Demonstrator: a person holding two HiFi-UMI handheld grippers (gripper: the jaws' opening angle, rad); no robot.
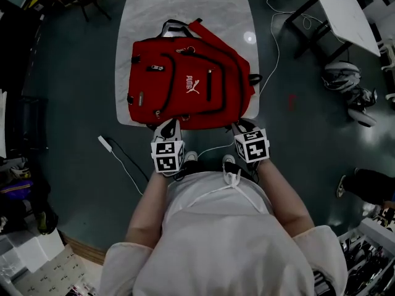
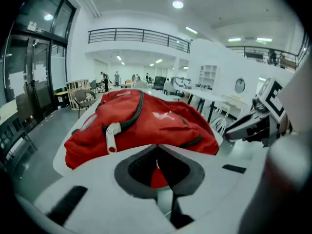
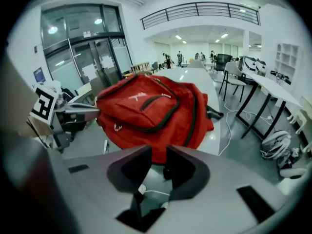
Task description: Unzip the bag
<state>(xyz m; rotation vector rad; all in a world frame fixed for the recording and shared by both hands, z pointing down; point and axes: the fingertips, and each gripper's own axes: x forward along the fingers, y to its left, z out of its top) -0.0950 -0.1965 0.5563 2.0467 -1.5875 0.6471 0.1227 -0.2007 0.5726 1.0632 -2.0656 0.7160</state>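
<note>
A red backpack [image 1: 185, 85] lies flat on the white marble table [image 1: 185, 11], its near edge at the table's front rim. My left gripper [image 1: 168, 127] sits at the bag's near left edge. In the left gripper view its jaws [image 2: 157, 152] are closed together, with a wedge of red fabric between them; a pale zipper pull [image 2: 111, 136] hangs on the bag [image 2: 146, 121] ahead. My right gripper [image 1: 242, 127] is at the near right edge. Its jaws [image 3: 159, 155] stand apart with nothing between them, just short of the bag [image 3: 146, 111].
A white cable with a plug [image 1: 117, 156] runs over the dark floor by the table's near left corner. Another white table [image 1: 342, 11] stands at the upper right, with gear on the floor [image 1: 345, 82] below it. The person's torso fills the bottom of the head view.
</note>
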